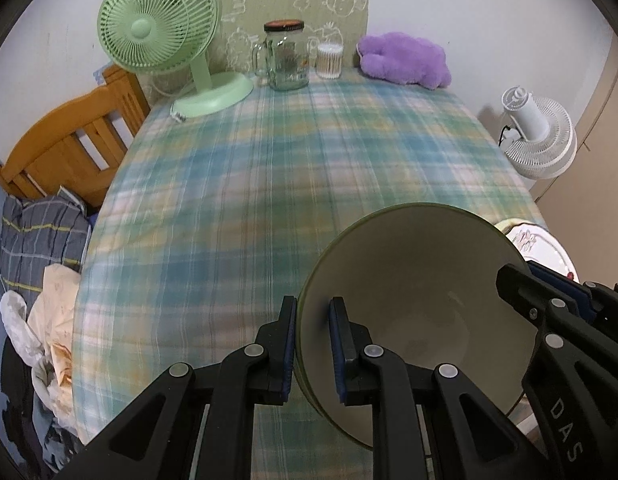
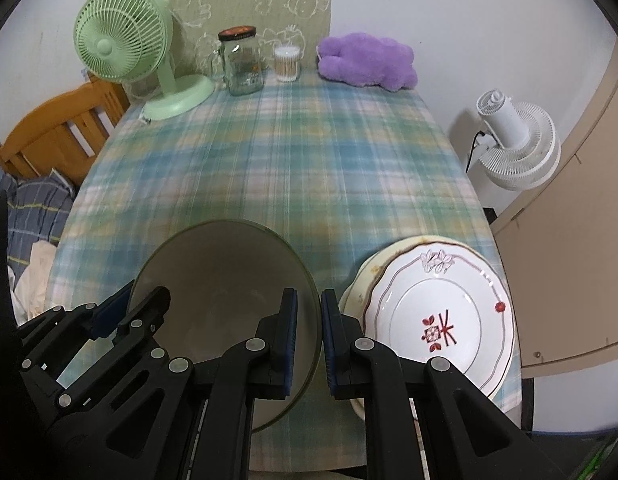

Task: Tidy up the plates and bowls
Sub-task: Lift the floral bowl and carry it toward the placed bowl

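Left wrist view: the table (image 1: 269, 168), covered in a blue-green plaid cloth, carries a mint-green desk fan (image 1: 157, 32) at 11 o'clock, a clear glass handled jar with a dark lid (image 1: 287, 58) at 12, a small clear tub of cotton swabs (image 1: 329, 60) just beside the jar, and a purple plush toy (image 1: 405, 60) at 1. A wooden chair (image 1: 69, 140) stands at 9 o'clock off the table edge, and a white floor fan (image 1: 537, 136) at 3. The round cream bowl with an olive-green outside (image 1: 413, 304) sits at 5 o'clock. The left gripper (image 1: 313, 348) has its fingers clamped on the bowl's near-left rim, one pad outside and one inside. The right gripper (image 1: 521, 280) bites the bowl's rim at 4 o'clock, with part of a white floral plate (image 1: 549, 248) showing behind it.

Right wrist view: the same fan, jar, tub and plush line the far edge from 11 to 1. The bowl (image 2: 229, 280) lies at 7 o'clock. The right gripper's (image 2: 309, 336) fingers straddle its right rim with a narrow gap showing, so whether they press it I cannot tell. The left gripper (image 2: 129, 300) holds the opposite rim at 8. A stack of white plates, the top one with a red flower motif (image 2: 441, 316), sits at 4 o'clock, just beside the outer finger.
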### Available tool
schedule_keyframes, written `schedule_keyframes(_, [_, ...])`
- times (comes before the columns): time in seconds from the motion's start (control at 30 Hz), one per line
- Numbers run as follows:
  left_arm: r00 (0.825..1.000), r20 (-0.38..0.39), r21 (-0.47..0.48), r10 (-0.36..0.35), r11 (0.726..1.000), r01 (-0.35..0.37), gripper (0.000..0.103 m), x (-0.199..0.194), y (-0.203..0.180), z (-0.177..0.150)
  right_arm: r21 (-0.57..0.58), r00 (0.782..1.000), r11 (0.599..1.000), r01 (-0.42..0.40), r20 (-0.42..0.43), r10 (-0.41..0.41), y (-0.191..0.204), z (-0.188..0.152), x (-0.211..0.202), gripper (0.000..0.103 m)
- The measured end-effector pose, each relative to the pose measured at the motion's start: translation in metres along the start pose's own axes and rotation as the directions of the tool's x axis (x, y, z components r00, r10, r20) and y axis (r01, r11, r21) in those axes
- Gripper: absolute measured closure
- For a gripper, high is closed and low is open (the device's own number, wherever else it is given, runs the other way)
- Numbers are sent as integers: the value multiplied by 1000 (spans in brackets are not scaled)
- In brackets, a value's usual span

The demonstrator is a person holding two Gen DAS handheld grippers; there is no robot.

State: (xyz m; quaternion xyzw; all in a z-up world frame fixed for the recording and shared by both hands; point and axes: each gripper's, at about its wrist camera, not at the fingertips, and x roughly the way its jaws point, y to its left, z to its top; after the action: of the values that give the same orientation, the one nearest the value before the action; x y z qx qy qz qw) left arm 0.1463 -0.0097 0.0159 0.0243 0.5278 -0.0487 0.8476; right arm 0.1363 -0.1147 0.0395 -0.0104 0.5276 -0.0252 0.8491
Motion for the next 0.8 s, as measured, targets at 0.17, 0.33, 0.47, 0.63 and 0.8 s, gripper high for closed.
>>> schedule_keyframes(0.17, [1000, -1, 2, 22, 1000, -22, 90, 3, 1, -3, -12, 1000, 1000, -6, -19, 6, 3, -4, 6, 88])
schedule_keyframes(0.33, [999, -29, -16, 22, 1000, -22, 89, 11, 6, -6, -25, 1000, 1000, -10, -25, 10, 9, -4, 11, 88])
schedule_keyframes(0.47, [999, -33, -14, 23, 1000, -23, 89, 14, 6, -5, -34, 1000, 999, 0, -28, -1, 11, -4, 15, 88])
schedule_keyframes(0.63, [999, -25, 1, 32, 1000, -32, 89, 16, 3, -4, -32, 999, 999, 10, -37, -11, 9, -2, 20, 88])
schedule_keyframes(0.8, [999, -13, 15, 43, 999, -43, 88, 17, 1, -4, -37, 1000, 999, 15, -26, -16, 9, -2, 22, 88])
